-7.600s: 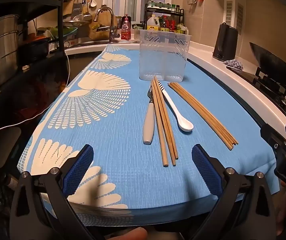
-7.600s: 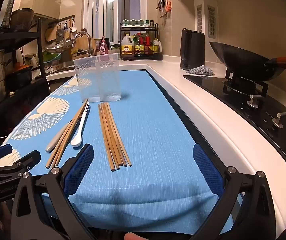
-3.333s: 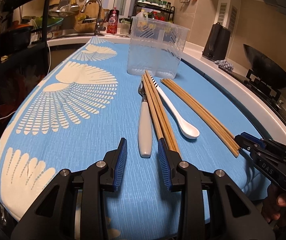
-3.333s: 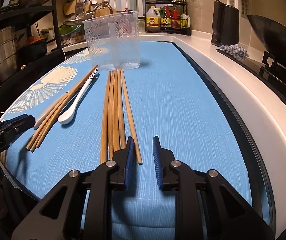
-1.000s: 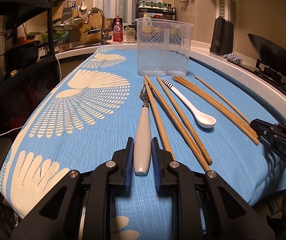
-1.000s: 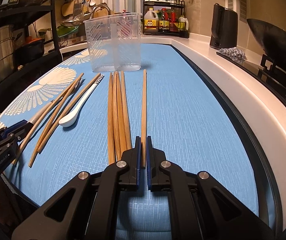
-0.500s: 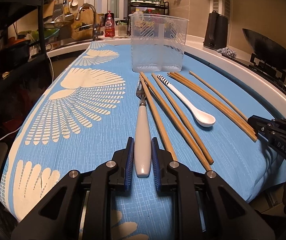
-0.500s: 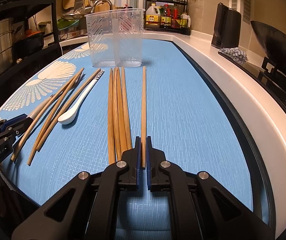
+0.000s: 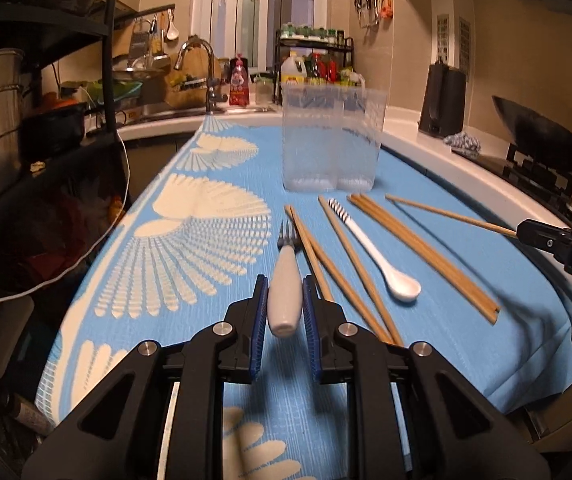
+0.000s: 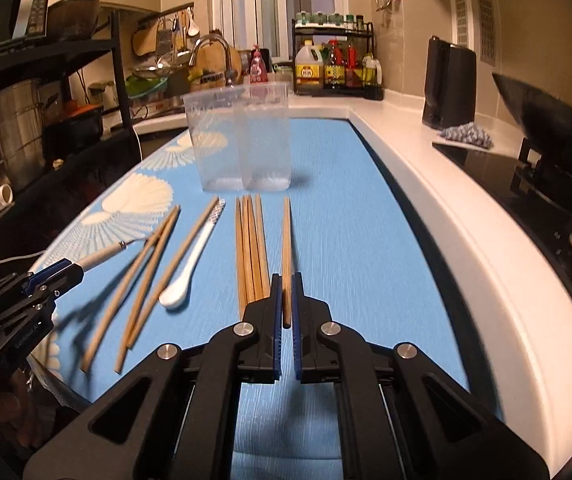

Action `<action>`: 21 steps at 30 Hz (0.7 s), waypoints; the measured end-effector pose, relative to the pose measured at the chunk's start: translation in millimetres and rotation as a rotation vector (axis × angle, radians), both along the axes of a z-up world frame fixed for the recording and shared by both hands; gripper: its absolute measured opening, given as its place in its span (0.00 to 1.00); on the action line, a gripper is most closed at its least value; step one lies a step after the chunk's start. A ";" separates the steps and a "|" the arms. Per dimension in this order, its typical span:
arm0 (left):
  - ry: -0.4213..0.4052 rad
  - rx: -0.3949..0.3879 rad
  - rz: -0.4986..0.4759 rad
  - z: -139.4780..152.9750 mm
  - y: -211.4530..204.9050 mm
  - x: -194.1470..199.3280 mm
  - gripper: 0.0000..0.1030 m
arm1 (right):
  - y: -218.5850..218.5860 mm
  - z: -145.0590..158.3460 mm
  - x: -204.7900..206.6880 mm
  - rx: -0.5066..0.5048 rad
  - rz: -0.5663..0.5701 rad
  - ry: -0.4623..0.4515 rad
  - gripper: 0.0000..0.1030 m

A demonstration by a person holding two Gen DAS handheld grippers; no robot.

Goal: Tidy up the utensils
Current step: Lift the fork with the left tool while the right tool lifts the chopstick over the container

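**A:** How far along is the sorting?

**B:** Barely begun, by the look of it. The clear holder stands at the far end of the blue cloth, and neither of its two compartments seems to have anything in it. Every utensil is either on the cloth or in a gripper.

**A:** What do the grippers have?

**B:** The left gripper is closed on the pale handle of the fork, its blue pads tight against both sides, the tines pointing toward the holder. The fork looks raised off the cloth, as its shadow suggests. The right gripper is pinched almost completely shut on the near end of one chopstick, which points forward at the holder; whether its far tip is clear of the cloth is hard to tell.

**A:** And the count, left to right?

**B:** One fork, in the left gripper. Next, three loose chopsticks splayed on the cloth. Then one white spoon, bowl nearest the camera. Then a tight bundle of chopsticks, seemingly four, though the motion blur makes that unsure. Last, the single chopstick in the right gripper.

**A:** So what is left?

**B:** Everything, it seems: both held pieces must reach the holder, and then the spoon and the remaining chopsticks.
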State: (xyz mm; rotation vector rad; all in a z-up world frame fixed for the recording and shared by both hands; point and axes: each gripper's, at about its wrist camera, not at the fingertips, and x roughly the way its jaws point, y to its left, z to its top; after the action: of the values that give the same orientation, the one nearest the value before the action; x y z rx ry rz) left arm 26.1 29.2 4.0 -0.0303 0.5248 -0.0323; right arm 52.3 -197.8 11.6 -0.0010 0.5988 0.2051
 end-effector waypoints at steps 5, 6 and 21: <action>-0.028 0.000 -0.003 20.2 6.3 6.6 0.17 | -8.9 31.1 0.1 0.026 -0.026 -0.045 0.04; -0.034 -0.003 -0.005 24.0 7.5 8.1 0.17 | -11.0 36.4 0.8 0.032 -0.029 -0.053 0.04; -0.083 -0.042 -0.025 79.0 34.8 38.8 0.17 | -7.6 107.6 41.7 0.065 0.009 -0.112 0.04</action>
State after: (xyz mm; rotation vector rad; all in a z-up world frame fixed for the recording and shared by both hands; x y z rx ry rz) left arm 64.9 64.0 83.0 -0.0637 0.4412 -0.0687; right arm 94.1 -205.5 119.2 0.0471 0.4805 0.2312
